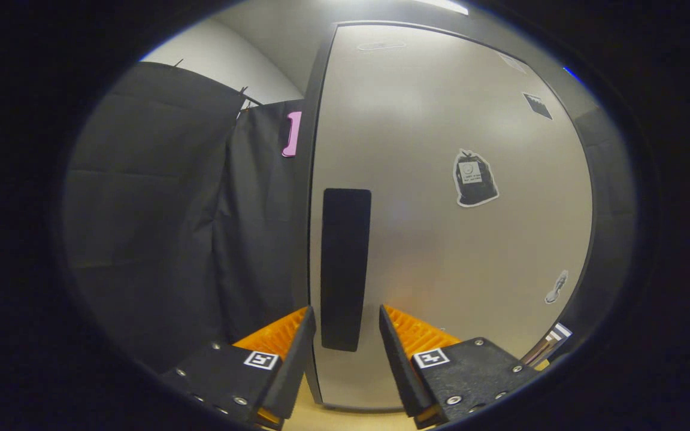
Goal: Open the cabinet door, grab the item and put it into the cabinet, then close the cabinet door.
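A pale grey cabinet door (441, 251) with a dark frame stands shut right in front of me. A tall black handle (345, 269) runs down its left side. My gripper (345, 320) is open, and the lower end of the handle sits in the gap between the two fingertips. The fingers (402, 338) do not press on the handle. Whether they touch the door I cannot tell.
Black booth cloth (159, 221) hangs to the left of the cabinet. Stickers (474, 178) dot the door's right half. A strip of light wooden surface (345, 419) shows below the door. A small striped object (551, 341) stands at the door's lower right corner.
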A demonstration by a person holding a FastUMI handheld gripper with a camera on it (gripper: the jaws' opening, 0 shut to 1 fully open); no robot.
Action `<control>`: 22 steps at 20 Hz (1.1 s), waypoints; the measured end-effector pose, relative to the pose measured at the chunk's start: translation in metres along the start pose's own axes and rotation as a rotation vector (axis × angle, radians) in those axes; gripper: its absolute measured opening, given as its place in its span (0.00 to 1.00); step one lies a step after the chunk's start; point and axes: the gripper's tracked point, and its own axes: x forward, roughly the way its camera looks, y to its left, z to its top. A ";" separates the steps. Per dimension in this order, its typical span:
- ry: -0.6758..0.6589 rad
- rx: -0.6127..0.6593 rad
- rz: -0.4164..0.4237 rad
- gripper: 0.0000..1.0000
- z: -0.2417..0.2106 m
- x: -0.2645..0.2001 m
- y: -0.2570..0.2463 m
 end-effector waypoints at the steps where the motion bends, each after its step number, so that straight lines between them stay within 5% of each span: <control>1: 0.007 0.006 0.012 0.53 -0.002 0.002 0.005; 3: 0.021 -0.023 -0.003 0.36 -0.003 0.003 0.003; 6: 0.038 -0.016 0.019 0.33 -0.004 0.000 0.006; 22: 0.026 -0.028 0.178 0.31 -0.011 -0.116 -0.006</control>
